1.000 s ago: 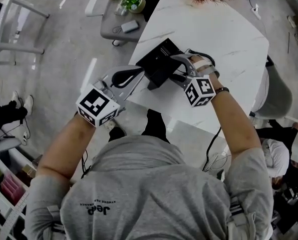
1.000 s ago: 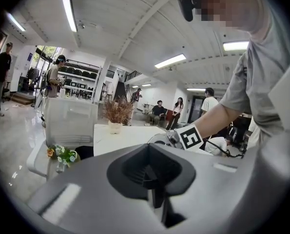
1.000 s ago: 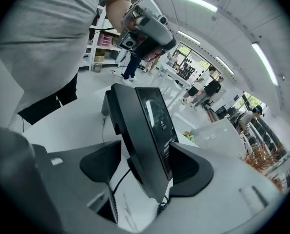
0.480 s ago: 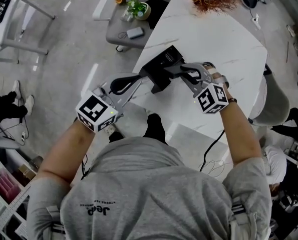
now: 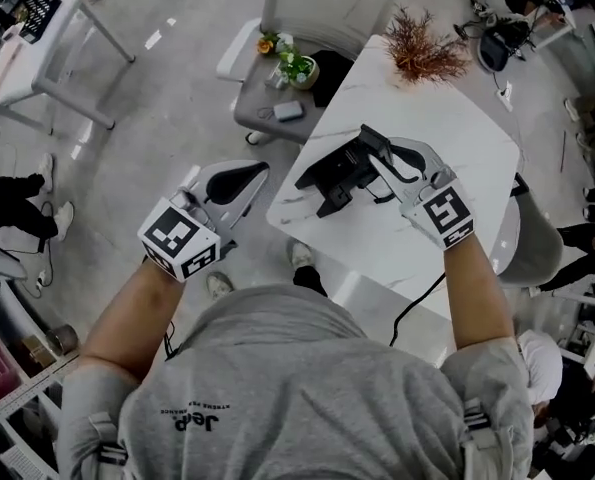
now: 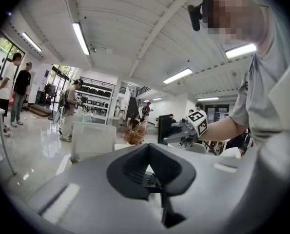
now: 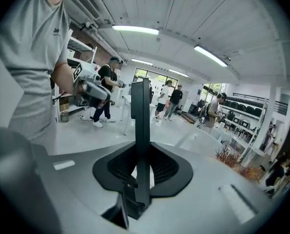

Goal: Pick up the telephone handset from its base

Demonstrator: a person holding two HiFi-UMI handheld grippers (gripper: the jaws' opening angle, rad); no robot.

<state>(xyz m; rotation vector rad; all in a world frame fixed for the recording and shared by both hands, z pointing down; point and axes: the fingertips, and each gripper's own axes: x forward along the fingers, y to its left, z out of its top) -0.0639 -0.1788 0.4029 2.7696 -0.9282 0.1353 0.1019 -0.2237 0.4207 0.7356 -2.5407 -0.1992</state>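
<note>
Above the white table (image 5: 462,118), the right gripper (image 5: 375,158), jaws just closed, clamps the black handset (image 5: 332,175) for lifting; the left gripper (image 5: 257,173) idles aside, jaws together, empty.

A white marble table (image 5: 457,128) carried a dried reddish plant (image 5: 422,53) at its far end. Beside it stood a chair (image 5: 322,3) with a small potted plant (image 5: 297,68) and a grey gadget (image 5: 288,111) on its seat. People (image 6: 69,108) stood under ceiling strip lights (image 6: 81,38).

Held telephone (image 5: 337,175): handset and base cannot be told apart; right tool (image 5: 375,156) covers its right end. Below telephone, worktop (image 5: 457,118) edge hidden by forearm (image 5: 472,288).
</note>
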